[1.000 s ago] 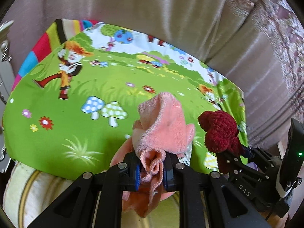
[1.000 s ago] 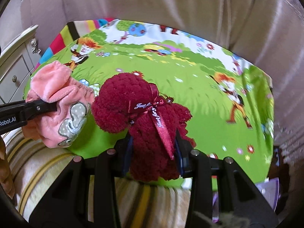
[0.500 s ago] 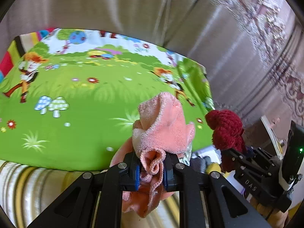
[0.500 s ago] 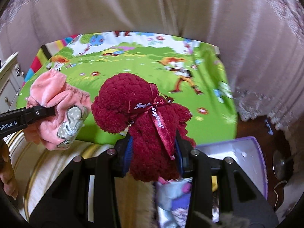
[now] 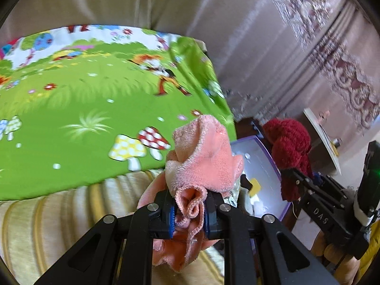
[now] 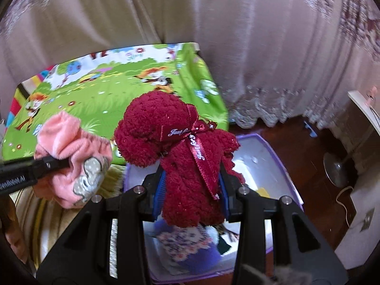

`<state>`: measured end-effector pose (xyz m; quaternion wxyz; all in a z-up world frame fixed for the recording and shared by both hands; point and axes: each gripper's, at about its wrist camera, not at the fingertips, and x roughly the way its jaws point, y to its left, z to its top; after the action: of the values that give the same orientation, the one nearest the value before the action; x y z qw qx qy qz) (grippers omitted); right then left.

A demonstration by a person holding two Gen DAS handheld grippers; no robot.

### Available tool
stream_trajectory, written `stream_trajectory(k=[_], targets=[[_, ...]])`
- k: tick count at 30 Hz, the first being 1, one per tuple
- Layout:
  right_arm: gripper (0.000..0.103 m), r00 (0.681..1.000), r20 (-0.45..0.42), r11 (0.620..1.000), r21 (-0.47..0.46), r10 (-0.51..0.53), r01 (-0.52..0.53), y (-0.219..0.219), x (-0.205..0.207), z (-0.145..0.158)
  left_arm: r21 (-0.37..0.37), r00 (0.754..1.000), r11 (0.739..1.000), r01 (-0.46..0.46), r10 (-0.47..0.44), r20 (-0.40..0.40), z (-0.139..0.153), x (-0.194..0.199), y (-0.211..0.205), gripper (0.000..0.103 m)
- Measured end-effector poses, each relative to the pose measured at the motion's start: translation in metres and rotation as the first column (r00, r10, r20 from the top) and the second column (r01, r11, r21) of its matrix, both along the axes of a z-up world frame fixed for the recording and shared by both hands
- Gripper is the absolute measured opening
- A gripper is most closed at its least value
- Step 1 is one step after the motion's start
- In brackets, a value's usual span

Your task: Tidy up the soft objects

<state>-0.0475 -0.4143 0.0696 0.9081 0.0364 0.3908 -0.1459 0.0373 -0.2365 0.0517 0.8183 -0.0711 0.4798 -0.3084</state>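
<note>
My left gripper (image 5: 190, 216) is shut on a bunched pink towel (image 5: 206, 156), which also shows at the left of the right wrist view as the pink towel (image 6: 71, 156) with a grey patch. My right gripper (image 6: 192, 190) is shut on a dark red fluffy plush toy (image 6: 171, 147) tied with a printed ribbon; in the left wrist view that red plush (image 5: 289, 147) hangs at the right. Both are held in the air above a purple-rimmed storage bin (image 6: 268, 152), seen also as the bin (image 5: 261, 163) beyond the towel.
A bright green cartoon-print sheet (image 5: 83, 109) covers the bed on the left, over a striped yellow mattress edge (image 5: 59, 218). Folded floral fabric (image 6: 190, 244) lies in the bin. Pale curtains (image 6: 261, 47) hang behind, above a dark wood floor (image 6: 304, 152).
Both grippers have swung right with their loads, off the green sheet toward the bed's edge. The purple bin and floor have come into view beneath them.
</note>
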Motion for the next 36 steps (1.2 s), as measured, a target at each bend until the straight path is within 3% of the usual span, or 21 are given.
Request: stream_trajectory(k=[10,13,17,25,32,36], targets=[[0.045,0.993,0.02,0.994,-0.007,-0.113,0.114,-0.037,-0.019,0.001,0.014,0.996,0.996,0.083,-0.082,-0.023,-0.007,-0.007,-0.049,0.018],[0.048,0.991,0.021,0.992,0.001,-0.129,0.129,-0.042,-0.02,0.0,0.014,0.994,0.995,0.104,-0.103,-0.032,-0.009,-0.008,-0.059,0.026],[0.054,0.986,0.015,0.986,0.013,-0.165,0.165,-0.052,-0.022,-0.004,0.021,0.993,0.994,0.11,-0.109,-0.049,-0.013,-0.01,-0.065,0.055],[0.069,0.98,0.018,0.98,0.014,-0.197,0.196,-0.052,-0.033,0.002,-0.018,0.984,0.991,0.131,-0.133,-0.119,-0.015,-0.029,-0.051,0.06],[0.072,0.972,-0.003,0.972,0.018,-0.235,0.235,-0.044,-0.061,0.0,-0.056,0.974,0.993,0.107,-0.116,-0.197,-0.026,-0.055,-0.022,0.071],[0.072,0.967,-0.037,0.967,0.023,-0.252,0.253,-0.034,-0.081,-0.011,-0.046,0.977,0.989,0.144,-0.149,-0.15,-0.027,-0.065,-0.02,0.072]])
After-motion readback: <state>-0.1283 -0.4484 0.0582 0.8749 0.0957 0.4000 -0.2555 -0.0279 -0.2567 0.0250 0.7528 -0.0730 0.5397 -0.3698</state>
